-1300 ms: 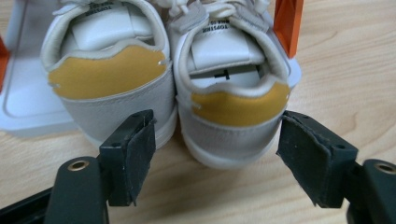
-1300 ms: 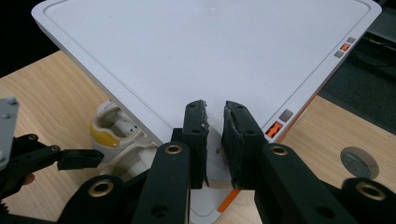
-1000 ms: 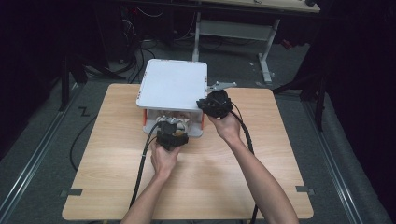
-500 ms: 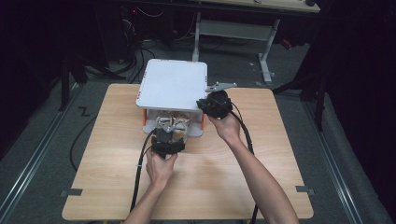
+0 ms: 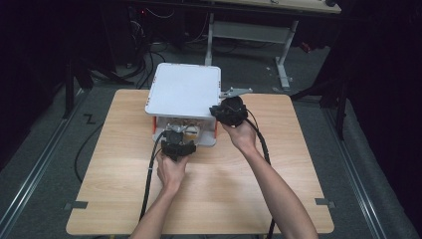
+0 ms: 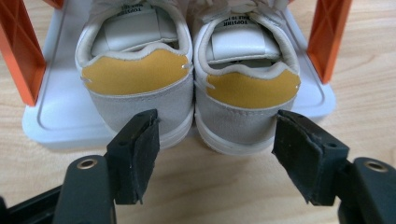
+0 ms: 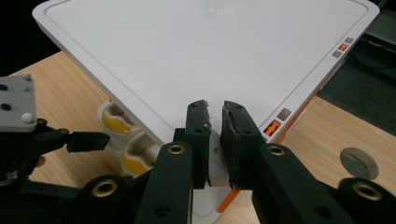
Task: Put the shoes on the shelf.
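High view: a light wooden table (image 5: 209, 199) stands on a grey carpeted floor (image 5: 45, 164) in a dark room. A metal rail (image 5: 30, 179) runs along the floor at the left and another at the right. A desk frame (image 5: 249, 35) and loose cables stand beyond the far edge.

A white shoe rack (image 5: 184, 92) with orange posts sits at the far centre of the table, its top shelf overhanging the far edge. A pair of shoes (image 5: 183, 132) stands on its lower shelf, heels toward the person.

Left gripper (image 5: 176, 144): jaws released, spread wide just short of the heels, gripping nothing. In the left gripper view the yellow heel tabs (image 6: 140, 74) face the camera, and the right-hand shoe's heel (image 6: 247, 116) lies between the two pads without contact.

Right gripper (image 5: 221, 110): jaws clenched on the near right corner of the top shelf (image 7: 210, 51), the pads nearly together on the rim.

Open surface: the near half of the table is bare, as are strips left and right of the rack. A coin-like disc (image 7: 358, 163) lies on the wood beside the rack in the right gripper view.
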A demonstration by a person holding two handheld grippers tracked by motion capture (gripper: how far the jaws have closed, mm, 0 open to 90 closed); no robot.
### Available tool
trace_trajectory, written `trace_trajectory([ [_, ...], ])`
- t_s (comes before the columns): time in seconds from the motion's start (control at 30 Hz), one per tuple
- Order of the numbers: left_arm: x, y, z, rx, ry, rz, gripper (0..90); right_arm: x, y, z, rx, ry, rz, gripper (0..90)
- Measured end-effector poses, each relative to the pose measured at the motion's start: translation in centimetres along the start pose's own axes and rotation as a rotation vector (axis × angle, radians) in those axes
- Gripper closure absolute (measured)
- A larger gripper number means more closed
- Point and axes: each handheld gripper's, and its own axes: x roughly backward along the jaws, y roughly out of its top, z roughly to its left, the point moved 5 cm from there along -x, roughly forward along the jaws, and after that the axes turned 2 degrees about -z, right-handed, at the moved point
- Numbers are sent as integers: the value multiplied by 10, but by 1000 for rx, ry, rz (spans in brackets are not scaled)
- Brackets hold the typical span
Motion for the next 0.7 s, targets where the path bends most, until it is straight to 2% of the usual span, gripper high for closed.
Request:
trace_trajectory([
  [0.17,-9,9,3,-7,4,8,322,0,0,0,3,0,-1,812],
  [0.37,-23,16,4,17,12,-12,326,0,0,0,2,0,-2,815],
  [0.53,-28,18,4,23,24,-50,330,-1,0,0,-1,-5,-3,817],
  [0.7,-29,17,2,31,15,-46,323,-1,0,-1,5,-5,-4,817],
])
